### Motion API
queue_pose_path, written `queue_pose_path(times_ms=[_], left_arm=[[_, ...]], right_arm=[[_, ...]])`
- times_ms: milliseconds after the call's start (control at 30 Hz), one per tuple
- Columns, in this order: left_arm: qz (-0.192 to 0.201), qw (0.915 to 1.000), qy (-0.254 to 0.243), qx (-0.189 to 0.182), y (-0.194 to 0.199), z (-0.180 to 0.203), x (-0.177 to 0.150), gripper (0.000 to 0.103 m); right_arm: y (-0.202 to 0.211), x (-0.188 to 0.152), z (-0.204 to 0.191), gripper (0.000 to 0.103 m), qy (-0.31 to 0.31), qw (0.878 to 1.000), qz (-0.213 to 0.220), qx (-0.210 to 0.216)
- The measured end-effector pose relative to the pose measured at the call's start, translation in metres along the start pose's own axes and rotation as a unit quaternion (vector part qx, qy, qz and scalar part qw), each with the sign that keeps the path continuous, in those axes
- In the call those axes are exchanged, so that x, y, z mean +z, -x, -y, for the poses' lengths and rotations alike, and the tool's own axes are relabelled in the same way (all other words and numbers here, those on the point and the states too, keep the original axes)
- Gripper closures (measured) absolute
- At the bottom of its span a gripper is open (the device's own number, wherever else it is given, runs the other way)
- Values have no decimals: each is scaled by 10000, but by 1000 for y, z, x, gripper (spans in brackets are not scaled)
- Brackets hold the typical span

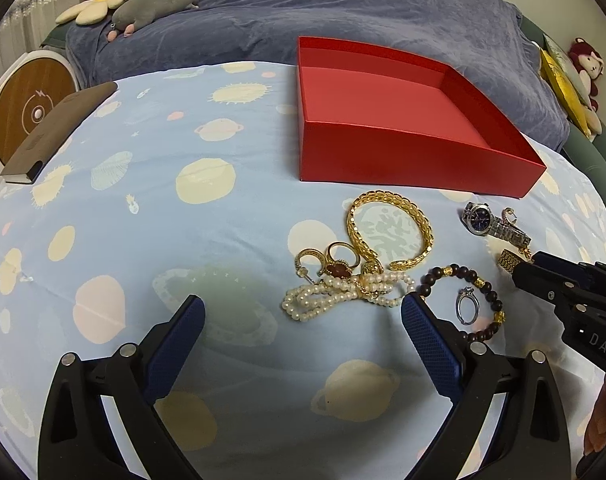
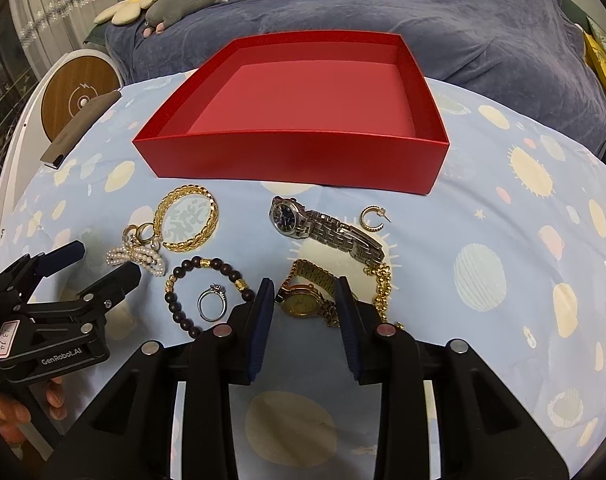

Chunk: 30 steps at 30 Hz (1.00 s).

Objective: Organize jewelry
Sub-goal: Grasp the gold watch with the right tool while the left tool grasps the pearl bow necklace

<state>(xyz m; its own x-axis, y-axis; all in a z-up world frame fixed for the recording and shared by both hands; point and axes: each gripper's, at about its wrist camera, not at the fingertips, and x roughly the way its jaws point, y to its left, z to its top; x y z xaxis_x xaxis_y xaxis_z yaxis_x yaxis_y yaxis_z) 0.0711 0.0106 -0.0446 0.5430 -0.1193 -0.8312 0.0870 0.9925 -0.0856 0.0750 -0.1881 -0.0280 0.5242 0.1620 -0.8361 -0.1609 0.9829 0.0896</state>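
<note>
On the planet-print cloth [image 1: 163,220] lies loose jewelry in front of an open red box [image 1: 383,152] [image 2: 295,156] that shows nothing inside. My left gripper [image 1: 303,304] [image 2: 107,258] stands wide open just short of the pearl bracelet [image 1: 327,300] [image 2: 139,256] and rings [image 1: 339,260], touching neither. My right gripper [image 2: 305,290] [image 1: 529,266] is shut on the gold watch [image 2: 303,300], a pad on each side of its case. Nearby lie a gold chain bracelet [image 1: 379,194] [image 2: 183,245], a bead bracelet [image 1: 463,269] [image 2: 199,262], a silver ring [image 1: 467,291] [image 2: 217,289] and a silver watch [image 1: 479,216] [image 2: 287,216].
A gold hoop earring [image 2: 366,222] and a gold chain [image 2: 383,284] lie right of the watches. A dark notebook [image 1: 59,132] and a round wood-faced device [image 1: 27,108] sit at the left edge. A blue blanket [image 1: 343,12] with plush toys [image 1: 155,4] lies behind the box.
</note>
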Motion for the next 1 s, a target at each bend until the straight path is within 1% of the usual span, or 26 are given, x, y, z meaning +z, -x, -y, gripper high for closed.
queue_pose_path(times_ms=[33,67,100,133,200,233,267,300,333,400,467,533,667,700,733,867,967,1000], left_arm=[[-28,10000,-10,-66,-1,1,0,14],[-62,9999,-15,-124,-2,2,1,19],[-75,9998,-13,-162,-3,3,1,22],[-51,9998,-12,-174,-2,4,1,23],[-36,9997,-45,-243,-1,7,0,33],[-15,9997,-73,-245,-1,8,0,35],[-3,9996,-106,-246,-1,9,0,41],[14,9996,-140,-244,-1,11,-1,49],[21,9995,-176,-263,0,12,-1,52],[-11,9990,-218,-380,1,15,-1,74],[-86,9982,-203,-553,2,16,-2,83],[-149,9968,-178,-763,3,18,-3,84],[-166,9960,-207,-856,7,23,-6,86],[-168,9955,-187,-918,9,23,-7,89],[-163,9950,-172,-970,12,24,-7,97],[-93,9945,-152,-1035,23,24,-7,98],[-53,9947,-194,-1007,28,26,-9,98],[-52,9947,-217,-1001,29,26,-10,98]], right_arm=[[2,0,0,72,-5,10000,20,-9],[4,0,0,77,-10,10000,30,-3],[5,-1,-1,79,-19,10000,16,-42],[7,-1,-1,79,-34,10000,16,-34],[7,-3,-2,79,-19,10000,-30,-49],[6,-4,-2,79,-11,10000,-41,-57],[5,-5,-2,79,-7,10000,-56,-54],[6,-6,-2,79,-1,10000,-70,-47],[6,-7,-2,79,14,10000,-71,-43],[9,-8,-1,79,22,10000,-63,-30],[13,-10,1,79,-4,10000,-53,6],[17,-12,2,79,-7,10000,-34,5],[24,-16,4,79,-43,10000,-22,10],[26,-17,5,79,-50,10000,-10,16],[29,-18,5,79,-51,10000,13,17],[43,-19,9,79,-105,9998,140,15],[51,-20,14,79,-179,9996,215,12],[54,-21,16,88,-199,9995,241,24]])
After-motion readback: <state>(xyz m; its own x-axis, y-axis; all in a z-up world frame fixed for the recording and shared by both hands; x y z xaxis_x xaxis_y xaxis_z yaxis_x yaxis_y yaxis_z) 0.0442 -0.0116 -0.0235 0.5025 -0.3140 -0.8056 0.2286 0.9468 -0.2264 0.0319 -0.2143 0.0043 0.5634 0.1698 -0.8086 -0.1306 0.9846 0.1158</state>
